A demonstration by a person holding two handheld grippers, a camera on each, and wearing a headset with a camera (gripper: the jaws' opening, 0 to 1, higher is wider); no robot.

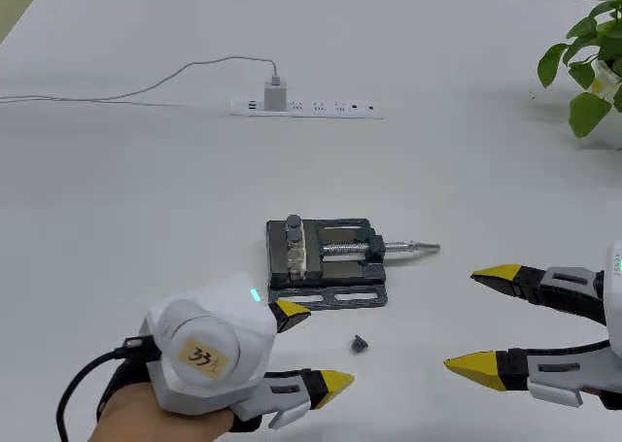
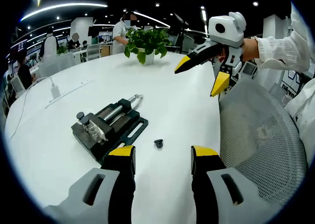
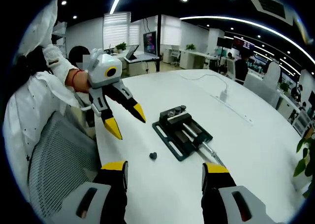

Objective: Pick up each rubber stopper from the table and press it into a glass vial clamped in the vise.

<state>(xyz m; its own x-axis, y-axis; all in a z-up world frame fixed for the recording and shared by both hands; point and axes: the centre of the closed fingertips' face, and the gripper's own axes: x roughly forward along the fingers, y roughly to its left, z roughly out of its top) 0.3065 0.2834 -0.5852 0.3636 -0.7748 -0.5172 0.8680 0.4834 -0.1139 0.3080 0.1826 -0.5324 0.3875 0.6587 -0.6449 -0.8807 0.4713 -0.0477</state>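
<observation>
Nearest, the left gripper (image 1: pixel 313 348) and right gripper (image 1: pixel 465 321) hover with jaws spread, holding nothing. One dark rubber stopper (image 1: pixel 360 344) lies on the table (image 1: pixel 146 199) between them. Just beyond sits the vise (image 1: pixel 345 267), clamping a glass vial (image 1: pixel 295 257) – farther back, a power strip (image 1: pixel 306 107).

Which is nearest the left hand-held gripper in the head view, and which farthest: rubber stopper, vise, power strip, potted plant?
From the left hand-held gripper:
1. rubber stopper, just right of its tips.
2. vise, behind the stopper, mid-table.
3. power strip, far back on the table.
4. potted plant, far right corner.
</observation>
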